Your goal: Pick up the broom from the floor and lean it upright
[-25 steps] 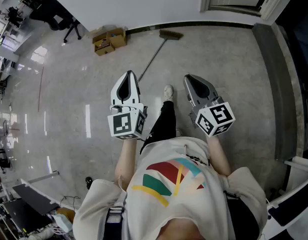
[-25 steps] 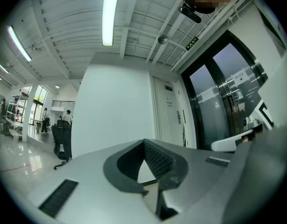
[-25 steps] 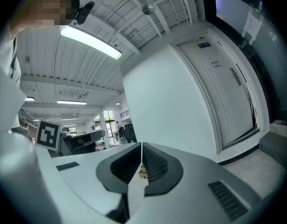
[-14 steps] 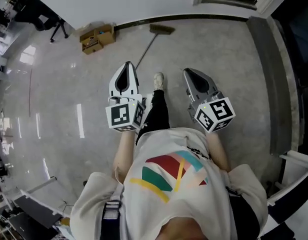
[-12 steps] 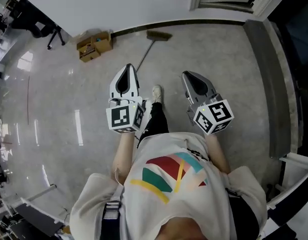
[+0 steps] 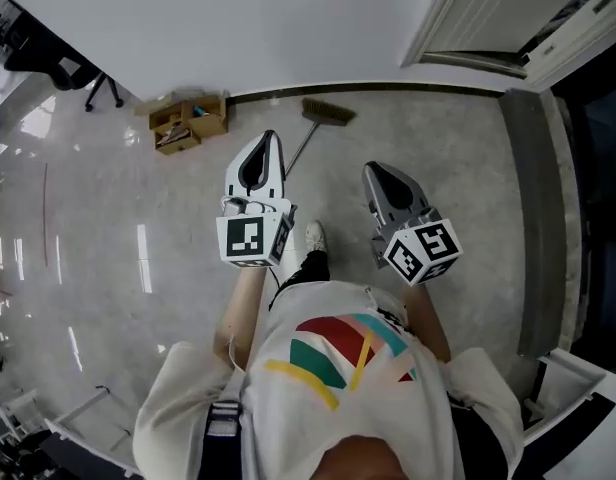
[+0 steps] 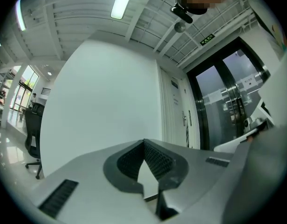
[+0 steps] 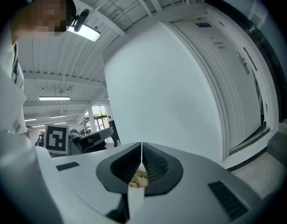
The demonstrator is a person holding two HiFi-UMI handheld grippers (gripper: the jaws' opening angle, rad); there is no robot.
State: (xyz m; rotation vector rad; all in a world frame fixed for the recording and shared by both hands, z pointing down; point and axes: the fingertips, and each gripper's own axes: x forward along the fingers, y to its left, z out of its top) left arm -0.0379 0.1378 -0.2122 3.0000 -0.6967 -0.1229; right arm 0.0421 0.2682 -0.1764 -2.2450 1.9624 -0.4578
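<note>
The broom lies on the pale floor by the wall, its brown bristle head (image 6: 328, 111) next to the dark baseboard and its thin handle (image 6: 298, 151) running down-left. In the head view my left gripper (image 6: 268, 138) hovers well above the handle's near part and hides its end. Its jaws meet at the tip with nothing between them (image 7: 144, 143). My right gripper (image 6: 374, 171) is held level to the right of the handle, well short of the broom head, also shut and empty (image 8: 141, 144). Neither touches the broom.
An open cardboard box (image 6: 188, 120) with odds and ends sits against the wall left of the broom. A white wall (image 6: 248, 28) faces me, with a pale door (image 6: 508, 13) to the right. A dark floor strip (image 6: 533, 218) runs along the right. An office chair (image 6: 63, 76) stands far left.
The person has walked toward the wall, carrying both grippers forward. The broom and box now lie closer, and the left gripper covers the handle's near end. Both jaws stay shut.
</note>
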